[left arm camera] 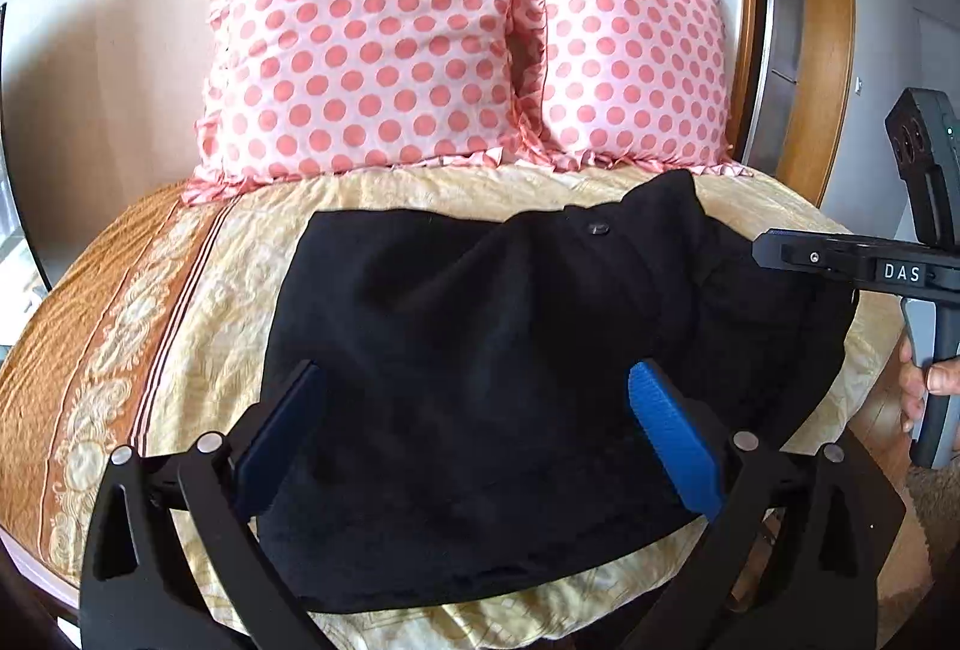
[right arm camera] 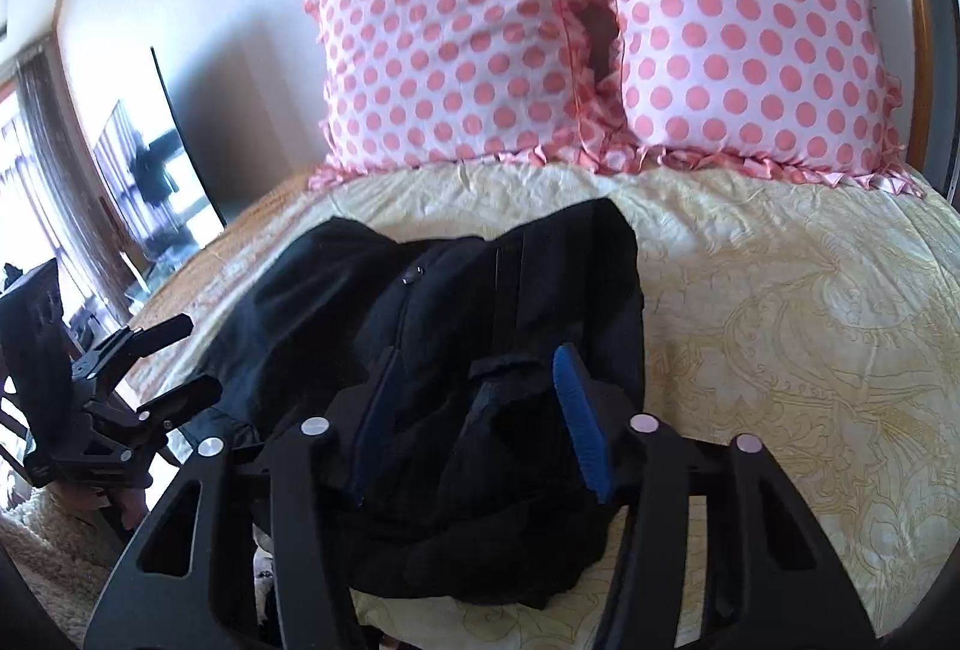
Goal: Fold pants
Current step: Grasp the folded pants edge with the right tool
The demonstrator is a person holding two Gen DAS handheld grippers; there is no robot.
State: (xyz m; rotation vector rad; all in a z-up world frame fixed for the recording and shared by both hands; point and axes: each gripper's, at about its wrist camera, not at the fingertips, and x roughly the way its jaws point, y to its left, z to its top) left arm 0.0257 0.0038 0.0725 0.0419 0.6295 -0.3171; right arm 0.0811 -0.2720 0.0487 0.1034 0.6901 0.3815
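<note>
A: From your left wrist camera, the black pants (left arm camera: 480, 380) lay on the bed (left arm camera: 150, 350), already folded into a broad block whose long side ran across the view, from left to right. Your left tongs (left arm camera: 474, 440) were released, their jaws spread as wide as they go and straddling the near half of the cloth with nothing pinched.

B: And the other tool in that view?

A: Your right tongs (left arm camera: 765, 251) came in from the right edge, level, over the far right corner of the pants. I could not tell their gap from that angle.

B: And from the right wrist camera?

A: The pants (right arm camera: 456, 302) sat straight ahead and beneath your right tongs (right arm camera: 474, 428), bunched higher on that side. The jaws stood half closed with a raised fold of black fabric between them; I'd say the blue pads (right arm camera: 579, 410) were grasping that fold, though dark on dark made the contact hard to read. Your left tongs (right arm camera: 180, 356) showed at the far left, open, beside the cloth's left edge.

B: So which hand led?

A: I judged yours on the right: it was on the cloth, pitched downward, while the left hovered free.
</note>
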